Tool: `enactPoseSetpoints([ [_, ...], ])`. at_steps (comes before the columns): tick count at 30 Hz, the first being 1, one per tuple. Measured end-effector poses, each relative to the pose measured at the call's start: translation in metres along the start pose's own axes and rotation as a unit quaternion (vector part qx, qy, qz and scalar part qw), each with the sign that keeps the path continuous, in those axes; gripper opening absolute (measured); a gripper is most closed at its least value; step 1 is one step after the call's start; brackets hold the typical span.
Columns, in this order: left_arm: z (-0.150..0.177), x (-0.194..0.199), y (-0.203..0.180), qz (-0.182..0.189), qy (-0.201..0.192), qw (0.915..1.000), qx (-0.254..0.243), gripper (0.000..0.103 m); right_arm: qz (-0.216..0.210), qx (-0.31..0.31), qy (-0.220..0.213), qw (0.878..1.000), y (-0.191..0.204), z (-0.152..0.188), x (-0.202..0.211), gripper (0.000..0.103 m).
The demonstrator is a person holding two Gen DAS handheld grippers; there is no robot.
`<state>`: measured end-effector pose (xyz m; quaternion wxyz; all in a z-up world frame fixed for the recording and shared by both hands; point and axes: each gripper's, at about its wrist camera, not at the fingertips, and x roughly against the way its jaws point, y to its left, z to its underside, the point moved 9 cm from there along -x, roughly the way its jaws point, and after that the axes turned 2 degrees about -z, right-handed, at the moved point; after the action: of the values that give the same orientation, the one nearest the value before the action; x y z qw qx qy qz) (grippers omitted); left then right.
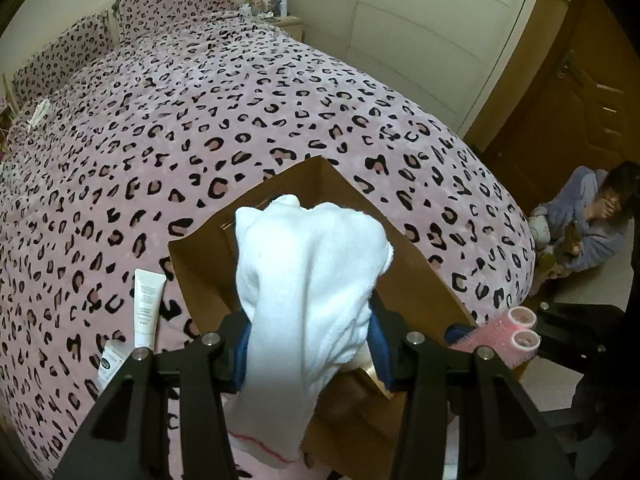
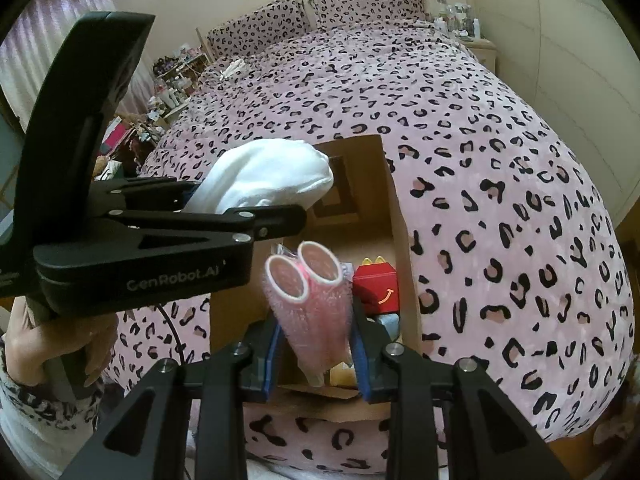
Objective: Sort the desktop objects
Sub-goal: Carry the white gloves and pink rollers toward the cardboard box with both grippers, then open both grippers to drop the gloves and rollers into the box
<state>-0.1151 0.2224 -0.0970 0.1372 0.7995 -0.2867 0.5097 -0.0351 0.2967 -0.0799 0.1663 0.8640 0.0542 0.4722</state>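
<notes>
Over the cardboard box (image 2: 400, 216) at the bed's (image 2: 500, 160) near edge, the left gripper (image 1: 310, 344) clamps a white sock (image 1: 308, 280) and the right gripper (image 2: 316, 340) pink hair rollers (image 2: 310, 300); the bristly rollers could probably snag the sock, dragging it out.

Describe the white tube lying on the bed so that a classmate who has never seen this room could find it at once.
Start at the pink leopard-print bed cover and find the open cardboard box near its foot. The white tube lies flat on the cover just left of that box in the left wrist view. Unlike the small white carton beside its lower end, it is long and slim, with small print.
</notes>
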Motion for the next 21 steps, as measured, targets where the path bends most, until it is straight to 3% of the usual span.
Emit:
enactPoseSetpoints([
  [9,-0.002,-0.010,0.004,0.001,0.006,1.0000,0.005,0.049,0.003,-0.001,0.011,1.000,-0.002,0.003,-0.008,0.030],
  [16,-0.008,-0.009,0.012,0.002,0.000,0.9997,0.025,0.082,-0.002,-0.010,0.010,1.000,-0.006,0.003,-0.006,0.033],
  [18,-0.010,-0.007,0.015,0.003,-0.002,0.9996,0.030,0.085,0.007,-0.008,0.009,1.000,-0.008,0.002,-0.005,0.034],
  [21,-0.010,-0.003,0.018,0.004,-0.004,0.9993,0.037,0.091,0.029,0.003,0.008,1.000,-0.010,0.001,-0.003,0.047],
])
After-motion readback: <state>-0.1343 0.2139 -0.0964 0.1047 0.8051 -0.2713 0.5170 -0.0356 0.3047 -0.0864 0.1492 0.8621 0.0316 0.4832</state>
